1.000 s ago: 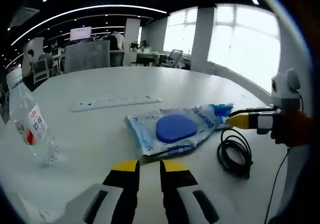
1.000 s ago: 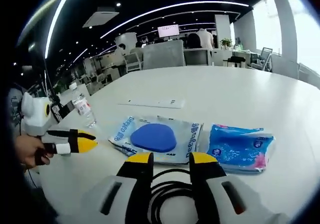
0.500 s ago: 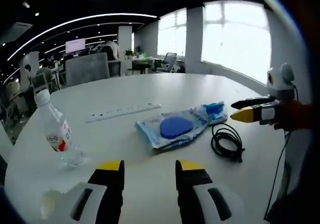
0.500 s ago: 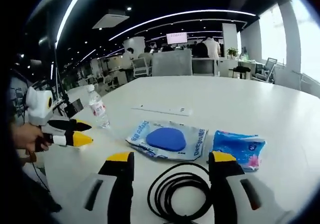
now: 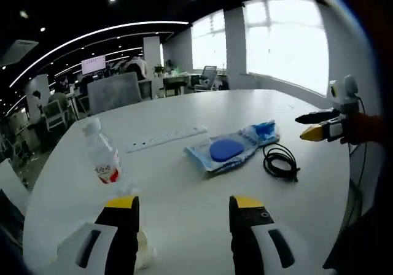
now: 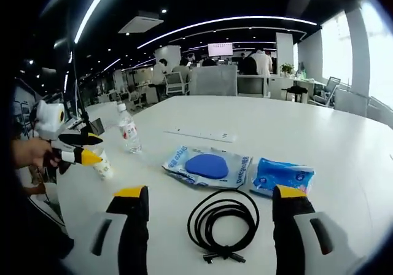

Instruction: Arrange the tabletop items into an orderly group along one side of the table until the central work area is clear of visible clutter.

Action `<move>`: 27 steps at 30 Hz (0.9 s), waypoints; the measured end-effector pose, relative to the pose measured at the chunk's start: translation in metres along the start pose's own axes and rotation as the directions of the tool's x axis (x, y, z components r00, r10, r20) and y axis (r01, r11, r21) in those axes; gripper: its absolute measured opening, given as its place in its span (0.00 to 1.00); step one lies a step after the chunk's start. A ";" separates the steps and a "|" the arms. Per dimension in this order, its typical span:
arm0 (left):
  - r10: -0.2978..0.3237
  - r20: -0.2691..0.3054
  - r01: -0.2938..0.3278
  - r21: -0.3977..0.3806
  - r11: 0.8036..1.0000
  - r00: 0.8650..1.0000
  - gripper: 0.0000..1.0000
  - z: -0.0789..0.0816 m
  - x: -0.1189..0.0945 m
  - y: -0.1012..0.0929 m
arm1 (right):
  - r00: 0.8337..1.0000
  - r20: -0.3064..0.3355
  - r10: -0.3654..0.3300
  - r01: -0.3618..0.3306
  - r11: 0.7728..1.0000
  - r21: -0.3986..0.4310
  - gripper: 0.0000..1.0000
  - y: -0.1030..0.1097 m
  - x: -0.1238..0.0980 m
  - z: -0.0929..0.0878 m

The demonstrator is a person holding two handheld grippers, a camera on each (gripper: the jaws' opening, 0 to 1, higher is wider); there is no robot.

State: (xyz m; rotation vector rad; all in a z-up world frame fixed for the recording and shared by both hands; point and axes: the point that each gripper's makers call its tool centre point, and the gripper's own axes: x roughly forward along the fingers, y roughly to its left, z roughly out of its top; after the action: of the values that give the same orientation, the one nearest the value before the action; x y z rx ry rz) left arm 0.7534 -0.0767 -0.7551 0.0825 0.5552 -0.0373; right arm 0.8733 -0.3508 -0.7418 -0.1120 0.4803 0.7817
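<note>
My left gripper (image 5: 184,206) is open above the near part of the round white table (image 5: 184,183), nothing between its fingers. Ahead stand a water bottle (image 5: 103,158), a white power strip (image 5: 167,139), a clear pack with a blue oval pad (image 5: 224,150), a blue tissue pack (image 5: 261,131) and a coiled black cable (image 5: 279,162). My right gripper (image 5: 301,129) enters from the right, open. In the right gripper view, my right gripper (image 6: 209,192) is open over the cable (image 6: 224,252). Beyond it lie the pad pack (image 6: 207,166), tissue pack (image 6: 281,175), bottle (image 6: 129,137) and strip (image 6: 196,134). The left gripper (image 6: 98,149) is open at the left.
A small white object (image 6: 103,166) stands on the table just by the left gripper, and it also peeks up between my left jaws (image 5: 143,255). A grey chair (image 5: 113,91) stands at the table's far side. Desks, chairs and people fill the office behind.
Both grippers have drawn back from the items, so everything looks smaller and farther. Both pairs of jaws have spread from nearly shut to wide open. The items lie as before.
</note>
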 end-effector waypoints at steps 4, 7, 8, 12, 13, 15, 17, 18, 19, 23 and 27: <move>0.020 -0.016 -0.020 0.012 1.000 1.000 0.62 -0.006 -0.012 0.020 | 1.000 0.002 -0.005 0.005 1.000 -0.020 0.87 0.005 -0.011 -0.003; 0.022 -0.036 -0.022 0.005 1.000 0.999 0.62 -0.012 -0.019 0.033 | 1.000 -0.004 -0.013 0.012 0.999 -0.032 0.90 0.006 -0.018 -0.007; 0.023 -0.040 -0.023 0.004 1.000 0.999 0.62 -0.015 -0.020 0.038 | 1.000 -0.006 -0.014 0.014 0.999 -0.033 0.91 0.006 -0.020 -0.008; 0.035 -0.045 -0.035 0.000 0.999 0.998 0.66 -0.019 -0.033 0.051 | 0.999 0.000 -0.035 0.035 0.999 -0.022 0.94 0.003 -0.029 -0.012; 0.038 -0.050 -0.038 0.003 0.999 0.998 0.66 -0.021 -0.036 0.053 | 0.999 0.004 -0.043 0.043 0.999 -0.013 0.95 0.003 -0.032 -0.013; 0.040 -0.062 -0.040 -0.004 0.999 0.997 0.66 -0.027 -0.039 0.060 | 0.999 0.004 -0.053 0.053 0.999 -0.003 0.95 0.001 -0.036 -0.015; 0.046 -0.074 -0.047 -0.012 0.999 0.996 0.63 -0.033 -0.040 0.065 | 0.998 0.007 -0.069 0.069 0.998 0.004 0.95 -0.001 -0.041 -0.018; 0.047 -0.076 -0.048 -0.015 0.999 0.996 0.61 -0.036 -0.040 0.067 | 0.997 0.007 -0.074 0.074 0.997 0.008 0.94 -0.001 -0.043 -0.019; 0.046 -0.077 -0.047 -0.015 0.999 0.996 0.59 -0.038 -0.041 0.069 | 0.997 0.007 -0.078 0.078 0.997 0.011 0.94 -0.002 -0.045 -0.020; 0.040 -0.097 -0.044 -0.044 0.998 0.994 0.46 -0.049 -0.039 0.075 | 0.995 0.006 -0.095 0.095 0.995 0.022 0.92 -0.003 -0.050 -0.025; 0.045 -0.097 -0.049 -0.032 0.998 0.994 0.39 -0.051 -0.037 0.083 | 0.993 0.008 -0.120 0.119 0.992 0.039 0.91 -0.005 -0.055 -0.028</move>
State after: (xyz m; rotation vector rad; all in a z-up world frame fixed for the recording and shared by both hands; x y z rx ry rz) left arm 0.7005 0.0106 -0.7729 0.0639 0.6500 0.0223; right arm 0.8327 -0.3977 -0.7413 -0.0999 0.4748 0.6551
